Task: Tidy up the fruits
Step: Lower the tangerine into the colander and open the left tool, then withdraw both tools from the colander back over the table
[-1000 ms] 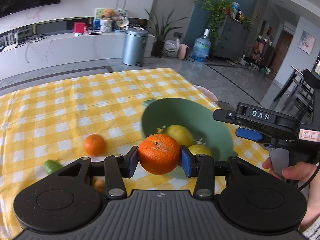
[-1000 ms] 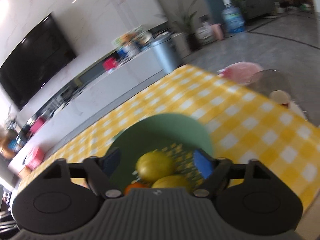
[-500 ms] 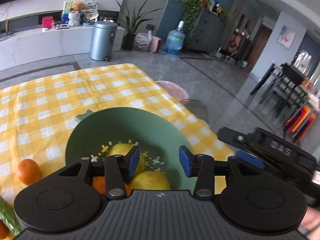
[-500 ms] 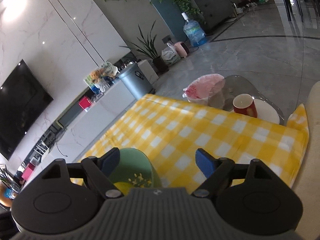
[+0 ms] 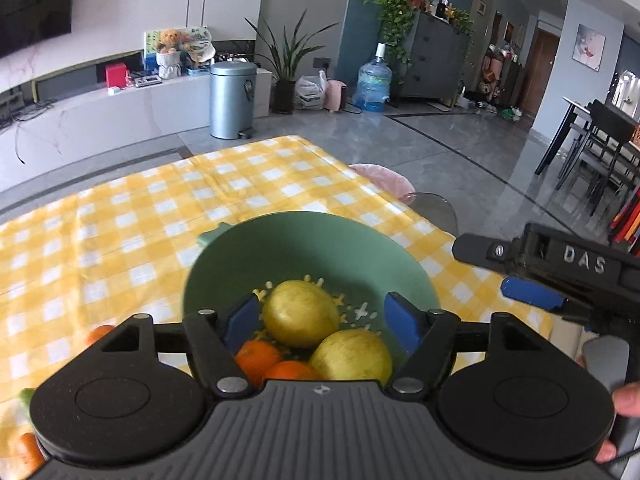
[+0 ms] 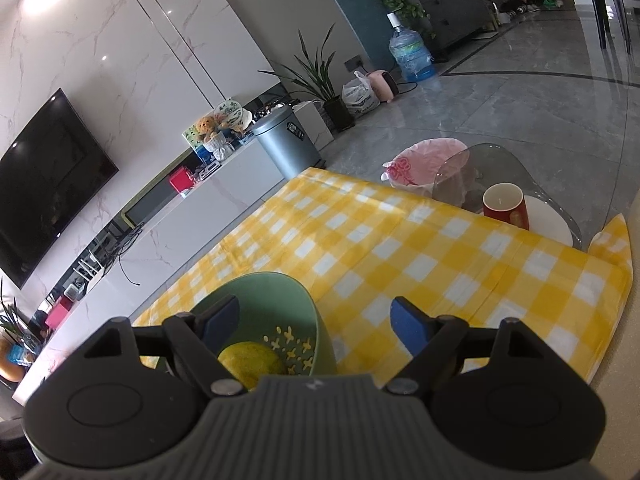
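Yellow checked tablecloth (image 5: 168, 216), green bowl (image 5: 304, 248), grey tiled floor (image 5: 472, 152).

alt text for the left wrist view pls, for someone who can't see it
The open left gripper hangs over a green bowl holding two yellow-green fruits and two oranges, nothing between its blue pads. The bowl sits on a yellow checked tablecloth; the right gripper shows at the right edge, with a living room behind.

Green bowl (image 6: 320, 332) — yellow fruit (image 6: 250, 362) inside.
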A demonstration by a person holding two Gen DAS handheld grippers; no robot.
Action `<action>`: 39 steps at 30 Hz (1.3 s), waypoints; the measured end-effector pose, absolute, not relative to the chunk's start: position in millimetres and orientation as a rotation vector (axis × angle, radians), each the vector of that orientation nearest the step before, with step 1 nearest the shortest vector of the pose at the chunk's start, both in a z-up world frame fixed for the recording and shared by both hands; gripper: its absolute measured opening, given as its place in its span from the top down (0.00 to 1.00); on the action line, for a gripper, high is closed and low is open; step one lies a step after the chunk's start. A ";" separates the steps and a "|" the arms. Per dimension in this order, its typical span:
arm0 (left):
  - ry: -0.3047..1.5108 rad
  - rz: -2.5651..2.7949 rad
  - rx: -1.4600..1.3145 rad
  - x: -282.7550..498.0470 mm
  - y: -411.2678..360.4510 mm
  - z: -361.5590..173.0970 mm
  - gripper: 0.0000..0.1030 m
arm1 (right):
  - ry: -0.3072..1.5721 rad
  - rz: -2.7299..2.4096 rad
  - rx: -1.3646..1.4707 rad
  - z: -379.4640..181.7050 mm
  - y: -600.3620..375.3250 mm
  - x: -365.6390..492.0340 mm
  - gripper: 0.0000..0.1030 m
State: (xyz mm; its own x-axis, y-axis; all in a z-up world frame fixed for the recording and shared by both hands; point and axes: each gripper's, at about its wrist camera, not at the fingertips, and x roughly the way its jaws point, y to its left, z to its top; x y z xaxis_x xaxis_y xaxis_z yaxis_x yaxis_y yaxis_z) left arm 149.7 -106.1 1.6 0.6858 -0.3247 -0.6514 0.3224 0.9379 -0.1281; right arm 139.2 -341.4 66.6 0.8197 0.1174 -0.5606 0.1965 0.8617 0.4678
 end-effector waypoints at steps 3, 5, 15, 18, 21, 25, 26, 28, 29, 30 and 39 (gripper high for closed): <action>0.741 -0.329 0.023 141.5 -100.4 7.5 0.14 | 0.618 -0.035 0.527 68.7 -337.5 139.7 0.06; 0.756 -0.301 0.030 136.8 -95.1 11.6 0.13 | 0.623 -0.014 0.513 69.5 -333.2 141.1 0.04; 0.846 -0.215 -0.020 94.3 -46.8 27.9 0.12 | 0.712 0.167 0.529 73.5 -301.4 144.4 0.04; 0.836 -0.175 -0.040 79.9 -29.2 34.8 0.12 | 0.698 0.237 0.527 82.7 -288.8 139.6 0.04; 0.831 -0.133 -0.079 67.3 -9.6 41.3 0.12 | 0.692 0.298 0.498 91.3 -270.2 136.9 0.04; 0.849 -0.034 -0.125 56.1 19.7 43.1 0.12 | 0.704 0.381 0.472 98.6 -246.2 133.8 0.04; 0.853 -0.012 -0.137 54.2 26.3 42.4 0.12 | 0.710 0.405 0.468 100.0 -239.9 132.8 0.06; 0.861 0.017 -0.161 50.7 39.4 39.9 0.12 | 0.719 0.444 0.450 100.9 -227.1 130.7 0.08; 0.861 0.027 -0.172 48.8 45.5 38.7 0.12 | 0.723 0.458 0.435 101.5 -219.8 129.6 0.08; 0.857 0.037 -0.182 45.9 51.2 38.2 0.12 | 0.727 0.467 0.418 101.7 -212.7 128.9 0.08; 0.804 0.137 -0.263 29.3 103.7 21.4 0.12 | 0.786 0.531 0.407 85.1 -171.1 130.9 0.19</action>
State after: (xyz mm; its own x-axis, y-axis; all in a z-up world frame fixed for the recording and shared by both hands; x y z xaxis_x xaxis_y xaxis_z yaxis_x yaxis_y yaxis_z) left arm 29.3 103.7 21.4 0.6873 0.0217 -0.7261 -0.2203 0.9587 -0.1798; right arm 130.9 -171.1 85.1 0.5882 0.5880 -0.5552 -0.2956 0.7953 0.5292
